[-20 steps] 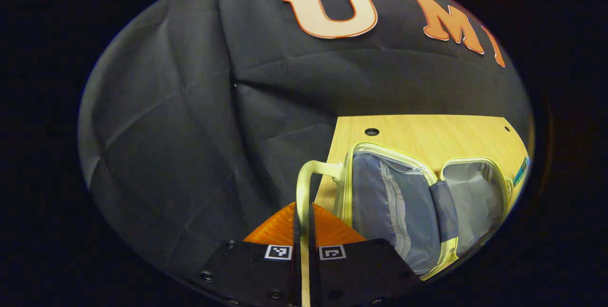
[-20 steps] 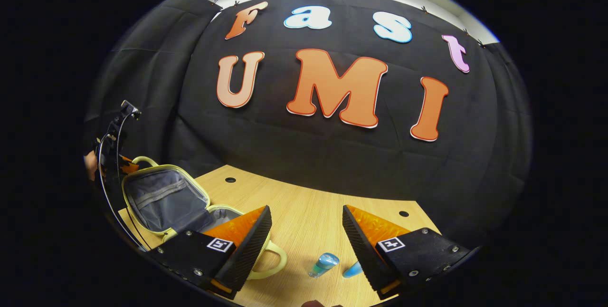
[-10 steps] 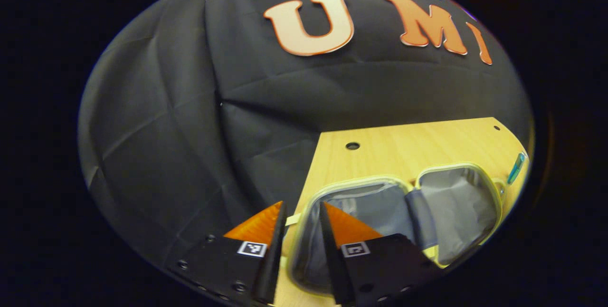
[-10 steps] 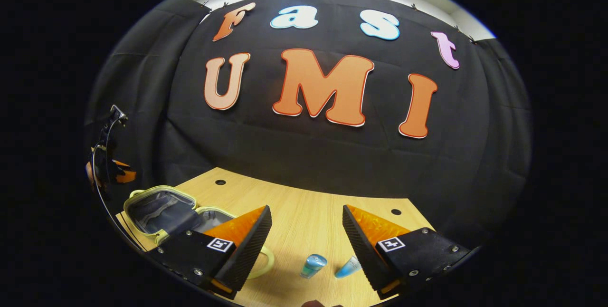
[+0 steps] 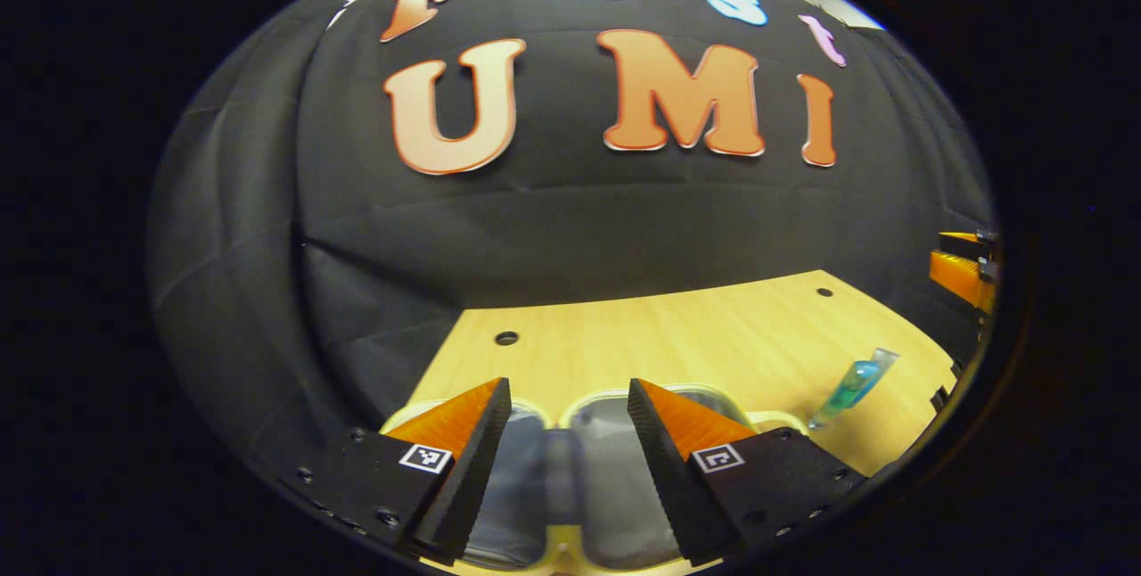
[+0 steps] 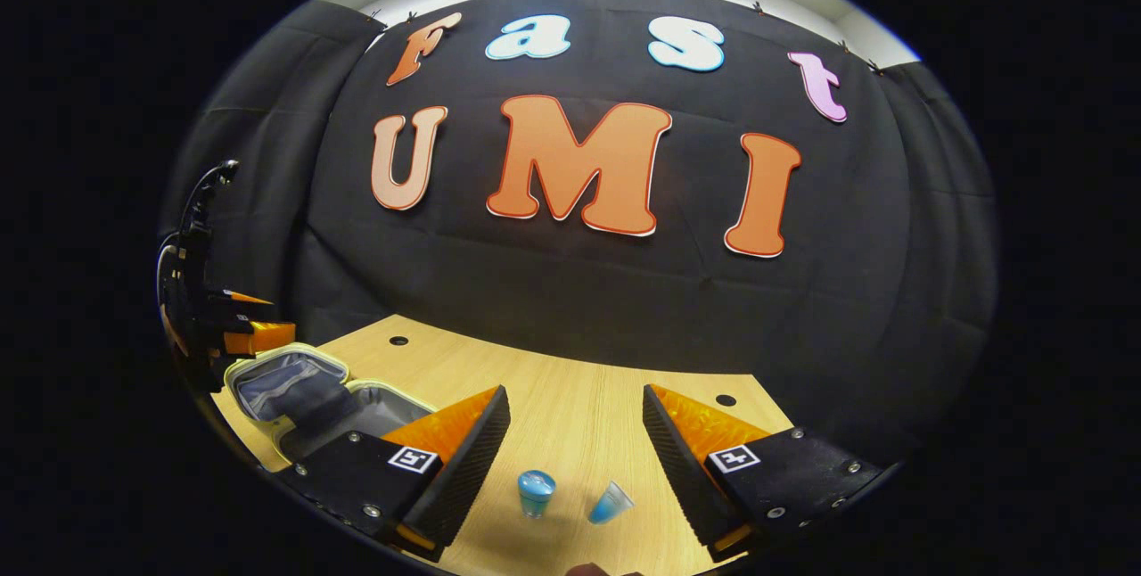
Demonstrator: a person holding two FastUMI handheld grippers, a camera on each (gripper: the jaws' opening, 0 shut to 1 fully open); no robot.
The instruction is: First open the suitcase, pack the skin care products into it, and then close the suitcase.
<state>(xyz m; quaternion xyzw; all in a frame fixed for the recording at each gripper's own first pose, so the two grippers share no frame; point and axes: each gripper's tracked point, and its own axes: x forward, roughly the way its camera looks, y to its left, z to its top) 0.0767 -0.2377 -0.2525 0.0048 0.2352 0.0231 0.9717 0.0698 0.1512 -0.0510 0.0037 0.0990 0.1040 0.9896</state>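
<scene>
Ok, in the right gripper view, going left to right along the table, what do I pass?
Left gripper at the far left edge → open suitcase → upright blue bottle → tilted blue tube. The right gripper stands open, with the bottle and tube between its fingers.

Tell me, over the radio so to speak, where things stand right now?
Left gripper open above the suitcase. Right gripper open. Suitcase lies open on the table. Two blue skin care products unpacked beside it; nothing blocking.
</scene>
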